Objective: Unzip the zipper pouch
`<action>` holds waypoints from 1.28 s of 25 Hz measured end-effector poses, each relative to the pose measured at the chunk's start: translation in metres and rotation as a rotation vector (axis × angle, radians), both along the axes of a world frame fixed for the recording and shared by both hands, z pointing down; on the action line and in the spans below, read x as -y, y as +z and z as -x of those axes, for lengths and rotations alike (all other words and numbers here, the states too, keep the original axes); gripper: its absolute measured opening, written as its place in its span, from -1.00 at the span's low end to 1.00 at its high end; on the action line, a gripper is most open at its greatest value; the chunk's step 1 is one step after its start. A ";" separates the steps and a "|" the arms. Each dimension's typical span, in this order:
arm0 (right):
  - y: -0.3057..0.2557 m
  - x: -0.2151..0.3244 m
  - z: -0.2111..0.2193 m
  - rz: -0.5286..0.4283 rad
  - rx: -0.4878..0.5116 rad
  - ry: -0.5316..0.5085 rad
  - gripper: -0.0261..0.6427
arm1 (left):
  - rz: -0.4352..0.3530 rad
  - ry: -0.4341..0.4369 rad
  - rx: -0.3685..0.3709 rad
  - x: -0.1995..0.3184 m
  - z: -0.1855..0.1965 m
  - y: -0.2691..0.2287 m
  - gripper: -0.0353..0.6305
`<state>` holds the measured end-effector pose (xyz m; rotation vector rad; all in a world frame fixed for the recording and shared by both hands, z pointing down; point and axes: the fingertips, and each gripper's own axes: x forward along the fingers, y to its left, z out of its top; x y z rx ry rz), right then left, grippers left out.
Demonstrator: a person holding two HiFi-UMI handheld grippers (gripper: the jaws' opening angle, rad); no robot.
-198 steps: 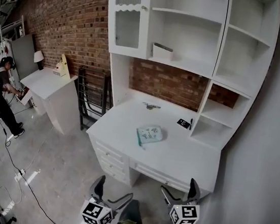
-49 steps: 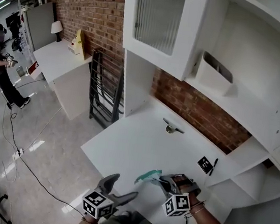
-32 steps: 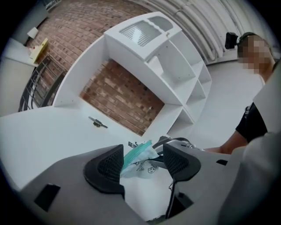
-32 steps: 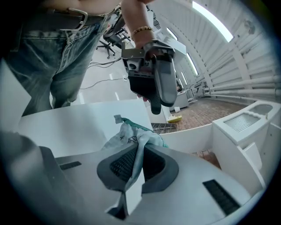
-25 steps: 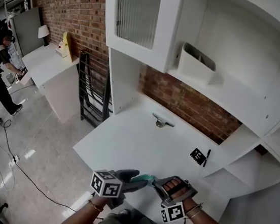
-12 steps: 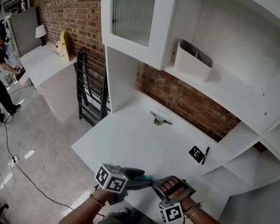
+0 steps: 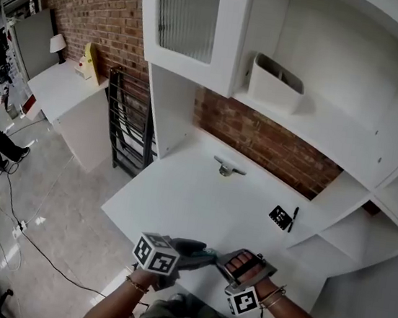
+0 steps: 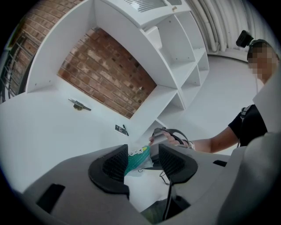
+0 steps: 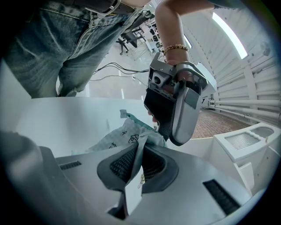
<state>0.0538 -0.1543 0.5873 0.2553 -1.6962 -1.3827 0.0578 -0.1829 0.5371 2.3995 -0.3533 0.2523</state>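
The zipper pouch (image 7: 208, 252), pale with a teal zipper edge, hangs in the air just in front of the white desk (image 7: 180, 188). My right gripper (image 7: 225, 262) is shut on one end; its pads pinch the pouch (image 9: 120, 134) fabric in the right gripper view. My left gripper (image 7: 201, 253) faces it from the left. Its jaws have just been closing with the teal end of the pouch (image 8: 137, 157) between them, a gap still showing beside one pad.
A metal clip (image 7: 228, 168), a black card (image 7: 279, 217) and a pen (image 7: 293, 219) lie on the desk near the brick back wall. A white bin (image 7: 276, 81) sits on the shelf above. A second desk (image 7: 67, 86) stands far left.
The pouch, which lay flat on the desk at first, is now held up by my right gripper. My left gripper has come in against the pouch's teal end and barely shifted since.
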 end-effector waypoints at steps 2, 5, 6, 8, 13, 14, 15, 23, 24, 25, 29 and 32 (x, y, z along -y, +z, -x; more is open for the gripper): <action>0.002 0.001 -0.001 0.000 -0.007 0.003 -0.90 | 0.003 -0.008 -0.005 0.001 0.001 0.000 -0.27; 0.006 0.002 -0.004 -0.003 -0.023 0.006 -0.90 | 0.029 -0.035 -0.034 0.005 0.002 0.000 -0.32; 0.007 0.003 -0.005 -0.003 -0.029 0.007 -0.90 | 0.042 -0.046 -0.049 0.007 0.003 -0.001 -0.35; 0.009 0.003 -0.006 0.000 -0.035 0.009 -0.90 | 0.055 -0.058 -0.062 0.009 0.005 -0.001 -0.40; 0.012 0.002 -0.006 -0.016 -0.049 -0.002 -0.90 | 0.073 -0.065 -0.049 0.010 0.005 0.004 -0.49; 0.012 0.002 -0.006 -0.018 -0.049 -0.002 -0.90 | 0.081 -0.070 -0.045 0.011 0.004 0.006 -0.52; 0.012 0.003 -0.006 -0.020 -0.047 -0.001 -0.90 | 0.088 -0.074 -0.038 0.012 0.004 0.009 -0.54; 0.014 0.003 -0.007 -0.019 -0.057 0.003 -0.90 | 0.123 -0.097 -0.023 0.014 0.005 0.018 -0.71; 0.015 0.003 -0.007 -0.018 -0.055 0.004 -0.90 | 0.120 -0.098 -0.021 0.014 0.005 0.019 -0.71; 0.015 0.003 -0.007 -0.011 -0.050 0.007 -0.90 | 0.116 -0.101 -0.023 0.014 0.005 0.018 -0.72; 0.015 0.001 -0.008 0.097 0.005 0.042 -0.90 | 0.118 -0.127 -0.106 0.018 0.005 0.008 -0.79; 0.014 0.005 -0.011 0.105 0.010 0.066 -0.90 | 0.137 -0.136 -0.148 0.018 0.005 0.004 -0.88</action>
